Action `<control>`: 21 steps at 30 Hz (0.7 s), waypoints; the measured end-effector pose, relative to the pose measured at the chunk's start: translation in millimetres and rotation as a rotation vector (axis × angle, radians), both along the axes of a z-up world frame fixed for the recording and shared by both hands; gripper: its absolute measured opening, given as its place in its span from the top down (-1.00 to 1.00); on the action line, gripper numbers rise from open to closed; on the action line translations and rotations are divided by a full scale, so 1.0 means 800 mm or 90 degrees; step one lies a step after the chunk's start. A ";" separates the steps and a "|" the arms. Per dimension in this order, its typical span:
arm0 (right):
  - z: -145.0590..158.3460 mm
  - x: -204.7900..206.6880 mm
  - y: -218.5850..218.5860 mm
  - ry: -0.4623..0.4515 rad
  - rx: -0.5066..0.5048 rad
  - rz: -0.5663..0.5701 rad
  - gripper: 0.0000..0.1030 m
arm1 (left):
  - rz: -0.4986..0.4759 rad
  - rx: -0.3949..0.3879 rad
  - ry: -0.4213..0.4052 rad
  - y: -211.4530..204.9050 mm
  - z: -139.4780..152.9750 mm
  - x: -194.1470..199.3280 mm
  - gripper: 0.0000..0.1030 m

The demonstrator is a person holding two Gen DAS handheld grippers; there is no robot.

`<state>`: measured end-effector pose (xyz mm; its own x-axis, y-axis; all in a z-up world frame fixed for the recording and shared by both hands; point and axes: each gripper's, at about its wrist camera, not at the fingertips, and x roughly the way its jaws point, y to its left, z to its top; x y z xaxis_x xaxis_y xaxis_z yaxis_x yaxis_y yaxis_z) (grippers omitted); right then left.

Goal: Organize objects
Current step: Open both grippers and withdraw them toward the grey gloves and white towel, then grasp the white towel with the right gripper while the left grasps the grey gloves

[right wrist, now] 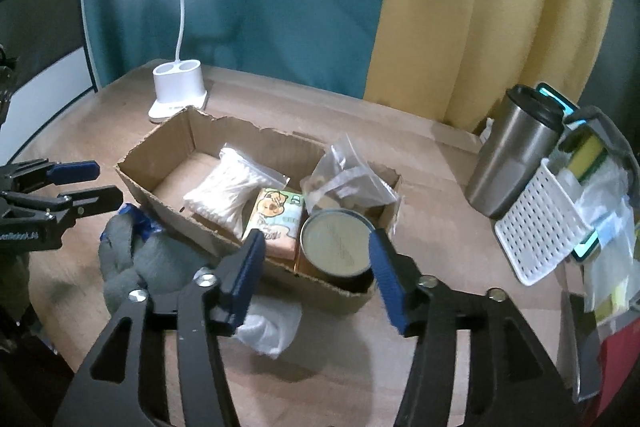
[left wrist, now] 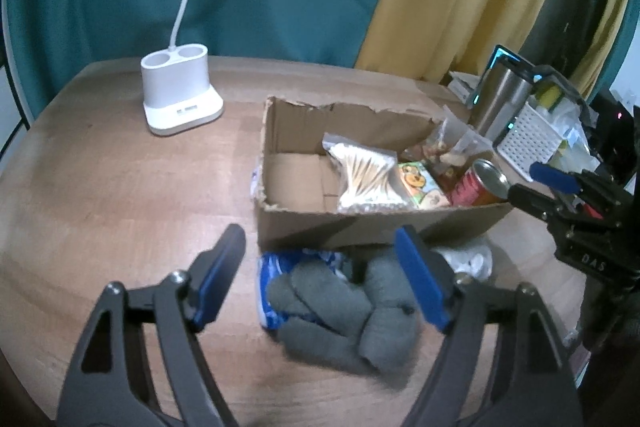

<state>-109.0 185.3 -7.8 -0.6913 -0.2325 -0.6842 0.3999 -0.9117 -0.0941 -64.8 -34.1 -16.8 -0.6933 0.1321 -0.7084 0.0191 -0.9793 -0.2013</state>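
A torn cardboard box (left wrist: 360,223) (right wrist: 168,147) on the wooden table holds a bag of cotton swabs (left wrist: 366,179) (right wrist: 224,193), a cartoon tissue pack (left wrist: 424,185) (right wrist: 276,223), a red can (left wrist: 480,185) (right wrist: 336,245) and a clear snack bag (left wrist: 444,147) (right wrist: 344,175). Grey gloves (left wrist: 344,315) (right wrist: 140,263) lie on a blue packet (left wrist: 276,267) (right wrist: 138,219) in front of the box. My left gripper (left wrist: 320,263) (right wrist: 86,183) is open, just above the gloves. My right gripper (right wrist: 316,259) (left wrist: 524,183) is open, above the can, holding nothing.
A white lamp base (left wrist: 180,99) (right wrist: 178,93) stands at the back left. A steel tumbler (right wrist: 516,151) (left wrist: 500,99) and a white perforated basket (right wrist: 540,227) (left wrist: 532,137) with clutter sit on the right. A white crumpled bag (right wrist: 268,327) (left wrist: 472,259) lies in front of the box.
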 end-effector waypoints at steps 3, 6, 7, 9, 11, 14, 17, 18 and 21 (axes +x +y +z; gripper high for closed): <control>-0.001 0.007 0.003 -0.003 -0.007 -0.006 -0.16 | -0.001 -0.002 -0.005 -0.001 -0.003 0.006 -0.53; -0.005 0.012 0.005 -0.008 -0.014 -0.011 -0.16 | -0.002 -0.005 -0.011 -0.003 -0.009 0.012 -0.53; -0.007 0.014 0.005 -0.011 -0.017 -0.012 -0.16 | -0.002 -0.005 -0.013 -0.003 -0.010 0.013 -0.53; -0.011 0.017 0.006 -0.014 -0.018 -0.014 -0.16 | -0.002 -0.007 -0.016 -0.004 -0.013 0.016 -0.53; -0.015 0.020 0.007 -0.018 -0.021 -0.016 -0.16 | -0.002 -0.008 -0.018 -0.004 -0.016 0.017 -0.53; -0.018 0.023 0.008 -0.020 -0.023 -0.017 -0.16 | 0.001 -0.008 -0.026 -0.005 -0.021 0.018 -0.53; -0.022 0.025 0.010 -0.026 -0.025 -0.020 -0.16 | 0.001 -0.011 -0.031 -0.004 -0.026 0.019 -0.53; -0.024 0.025 0.011 -0.028 -0.025 -0.021 -0.16 | -0.001 -0.013 -0.032 -0.003 -0.027 0.019 -0.53; -0.030 0.025 0.013 -0.035 -0.027 -0.023 -0.16 | -0.014 -0.016 -0.032 0.002 -0.030 0.020 -0.53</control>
